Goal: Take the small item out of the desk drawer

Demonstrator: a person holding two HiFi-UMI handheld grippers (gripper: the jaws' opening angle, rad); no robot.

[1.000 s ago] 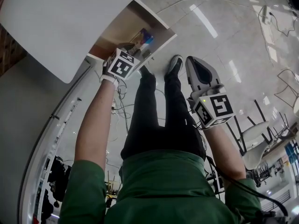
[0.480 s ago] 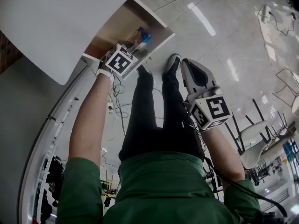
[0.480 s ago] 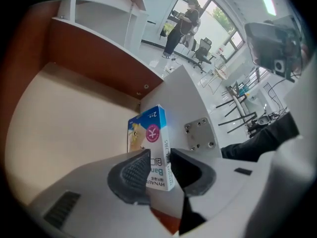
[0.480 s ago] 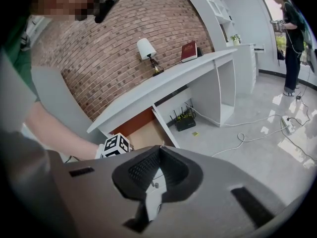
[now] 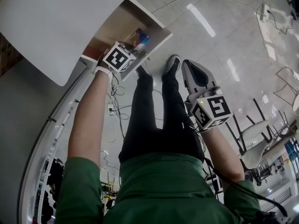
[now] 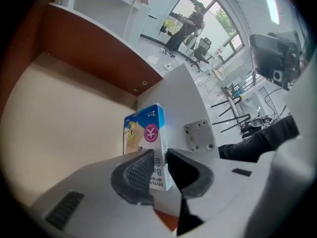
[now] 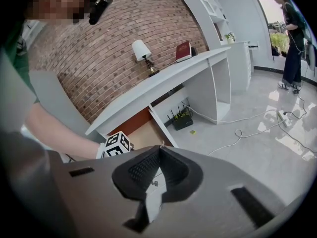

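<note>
1. Head view: left tongs (image 5: pixel 132 45), the nearer pair, reach into the drawer (image 5: pixel 112 29) at the box (image 5: pixel 142 35); right tongs (image 5: pixel 196 73) hang well apart.
2. Left gripper view: tongs have just been closing and pinch the flat faces of the box, which stands on end.
3. Right gripper view: tongs closed, empty.

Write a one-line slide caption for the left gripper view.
Left gripper, jaws just closing, pinches the small blue-and-white box standing in the open desk drawer.
</note>
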